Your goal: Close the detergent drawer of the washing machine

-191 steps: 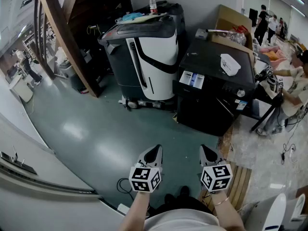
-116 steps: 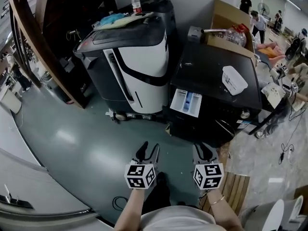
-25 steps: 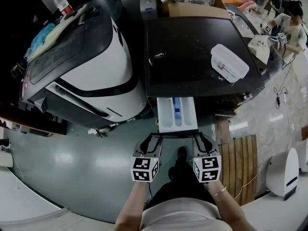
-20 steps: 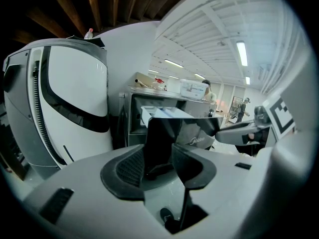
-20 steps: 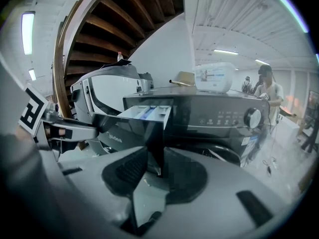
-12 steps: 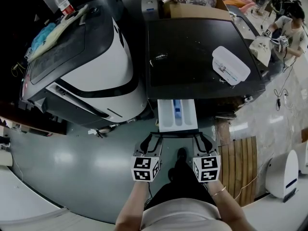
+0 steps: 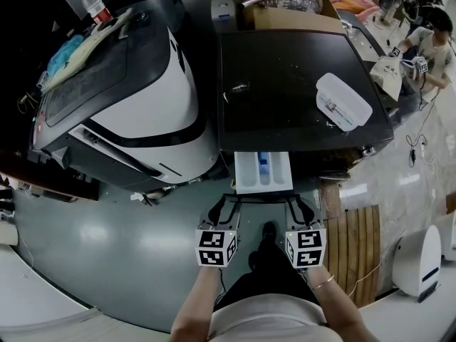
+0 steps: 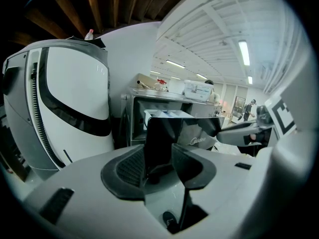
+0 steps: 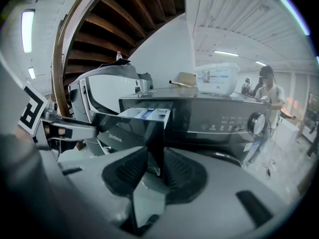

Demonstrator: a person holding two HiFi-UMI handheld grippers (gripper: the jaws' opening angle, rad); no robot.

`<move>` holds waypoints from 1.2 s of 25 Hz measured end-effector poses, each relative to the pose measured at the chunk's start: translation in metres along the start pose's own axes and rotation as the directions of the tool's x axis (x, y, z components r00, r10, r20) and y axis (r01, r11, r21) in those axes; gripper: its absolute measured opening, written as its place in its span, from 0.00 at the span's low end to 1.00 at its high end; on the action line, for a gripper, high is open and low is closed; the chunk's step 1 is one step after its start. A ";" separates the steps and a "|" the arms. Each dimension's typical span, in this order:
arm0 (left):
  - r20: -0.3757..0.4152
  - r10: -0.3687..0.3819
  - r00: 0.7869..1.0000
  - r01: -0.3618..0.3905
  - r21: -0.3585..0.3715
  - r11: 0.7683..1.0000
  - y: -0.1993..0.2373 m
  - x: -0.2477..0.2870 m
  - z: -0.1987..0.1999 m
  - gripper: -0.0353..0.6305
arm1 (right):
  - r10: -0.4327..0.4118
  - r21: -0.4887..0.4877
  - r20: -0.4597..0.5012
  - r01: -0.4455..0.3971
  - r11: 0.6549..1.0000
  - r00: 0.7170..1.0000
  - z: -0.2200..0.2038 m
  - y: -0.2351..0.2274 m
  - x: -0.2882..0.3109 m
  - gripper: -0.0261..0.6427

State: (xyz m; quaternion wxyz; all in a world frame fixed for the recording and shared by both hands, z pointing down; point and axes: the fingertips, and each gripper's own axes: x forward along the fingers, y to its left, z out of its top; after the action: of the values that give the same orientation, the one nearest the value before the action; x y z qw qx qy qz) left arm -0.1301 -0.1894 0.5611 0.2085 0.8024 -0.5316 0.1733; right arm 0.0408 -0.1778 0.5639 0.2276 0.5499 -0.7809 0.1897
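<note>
The detergent drawer (image 7: 263,173) stands pulled out of the black washing machine (image 7: 299,84), straight ahead of both tools. The left tool (image 7: 222,204) is clenched on the left end of the drawer's dark front panel. The right tool (image 7: 298,204) is clenched on its right end. A white lidded box (image 7: 344,102) lies on the machine's top, beyond the right tool.

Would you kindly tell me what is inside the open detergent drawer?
Inside the detergent drawer: white compartments with a blue insert. Its rear is hidden inside the washing machine.
</note>
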 end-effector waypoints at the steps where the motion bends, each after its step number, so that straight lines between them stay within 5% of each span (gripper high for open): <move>1: 0.000 0.001 1.000 -0.001 -0.001 1.000 0.000 0.000 0.000 0.29 | 0.000 0.000 0.000 0.000 1.000 1.000 0.001 0.000 0.000 0.17; 30: 0.007 0.018 1.000 -0.018 -0.003 1.000 0.014 0.029 0.021 0.29 | -0.009 -0.016 0.006 0.009 1.000 1.000 0.021 -0.011 0.029 0.17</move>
State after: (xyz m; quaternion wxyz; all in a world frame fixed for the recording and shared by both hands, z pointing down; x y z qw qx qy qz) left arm -0.1308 -0.2272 0.5595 0.2062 0.7979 -0.5398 0.1714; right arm 0.0401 -0.2154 0.5630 0.2307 0.5520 -0.7807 0.1808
